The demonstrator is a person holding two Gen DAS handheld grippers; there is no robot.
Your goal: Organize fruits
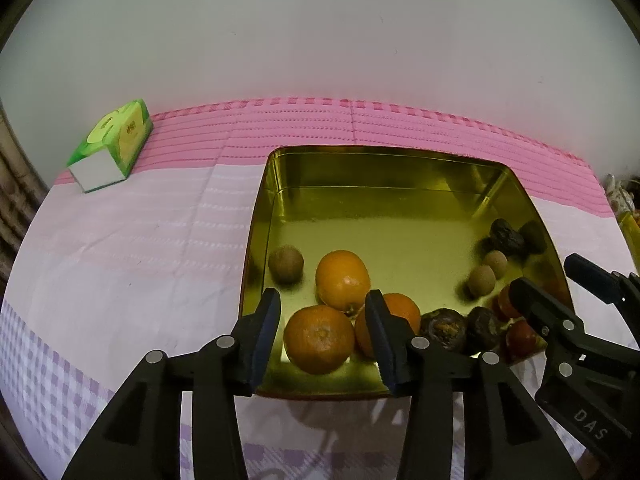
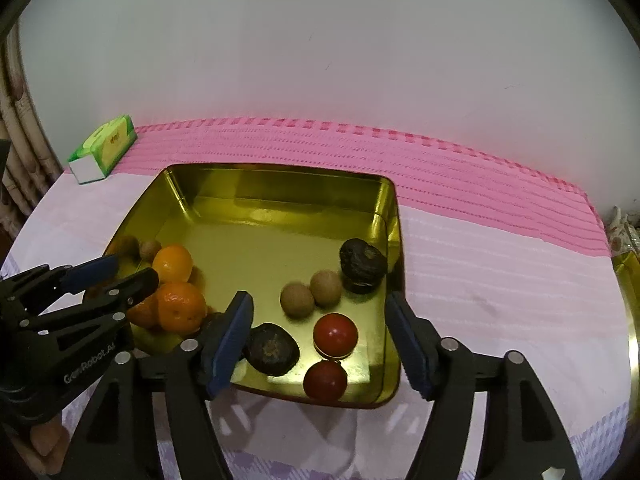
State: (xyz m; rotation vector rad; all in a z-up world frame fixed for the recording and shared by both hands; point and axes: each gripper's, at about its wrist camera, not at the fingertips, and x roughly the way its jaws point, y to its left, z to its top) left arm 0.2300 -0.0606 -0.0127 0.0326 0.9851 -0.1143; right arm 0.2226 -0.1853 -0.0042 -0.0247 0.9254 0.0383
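A gold tin tray [image 1: 380, 149] [image 2: 280, 184] holds the fruit. Three oranges [image 1: 343, 280] [image 2: 180, 306] cluster at its near left, with one brown longan [image 1: 285, 264] beside them. Two more longans [image 2: 297, 300], dark wrinkled fruits [image 2: 272, 348] [image 1: 507, 238] and two red tomatoes [image 2: 335, 336] lie on the right side. My left gripper [image 1: 323, 300] [image 2: 132, 270] stands open over the nearest orange [image 1: 319, 339], with small gaps at both pads. My right gripper [image 2: 319, 300] [image 1: 546, 276] is open wide above the tomatoes and holds nothing.
A green tissue box [image 1: 110, 146] [image 2: 102, 148] sits at the table's far left on the pink and white cloth [image 2: 500, 280]. A white wall backs the table. Another gold rim [image 2: 632, 340] shows at the far right edge. A hand [image 2: 44, 444] grips the left tool.
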